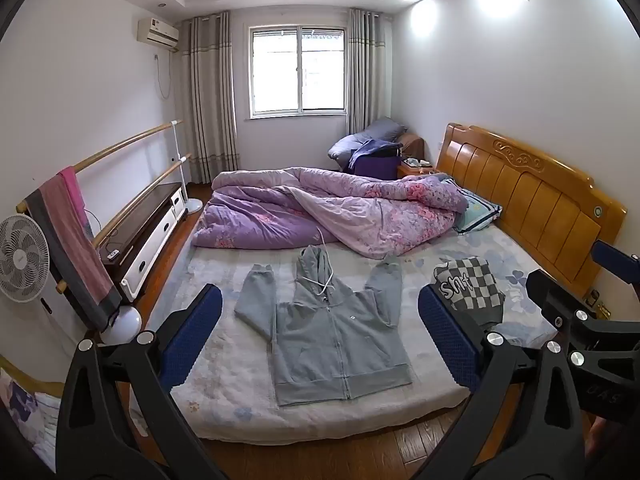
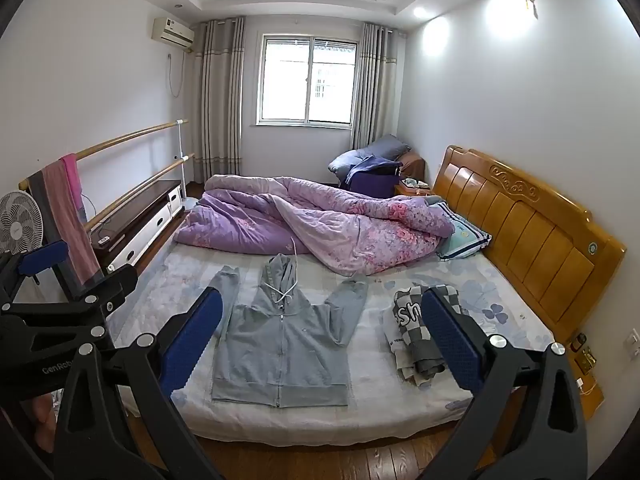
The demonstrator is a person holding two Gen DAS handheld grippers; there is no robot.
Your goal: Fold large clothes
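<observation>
A wide bed (image 1: 224,396) with a pale floral sheet and a carved orange wooden headboard (image 1: 532,196) fills the room. Across its far half lies a crumpled purple quilt with pink flowers (image 1: 320,208), its edge near the hood of the garment below it. On the near half, a grey zip-front hooded sweatshirt with white drawstrings (image 1: 336,332) is spread flat, front up, zip closed, both sleeves angled outward and upward, hem close to the bed's near edge. Beside it, toward the headboard and apart from its sleeve, sits a bundled grey-and-white checkered garment with lettering (image 1: 468,284). A blue-edged pillow (image 1: 476,208) lies against the headboard, partly under the quilt.

The left tool (image 1: 320,336), with blue-padded fingers (image 1: 192,332), stands wide apart and holds nothing, above the bed's near edge, framing the sweatshirt. The right tool (image 2: 322,344) is likewise spread wide and empty, one pad (image 2: 452,340) overlapping the checkered bundle in view.
</observation>
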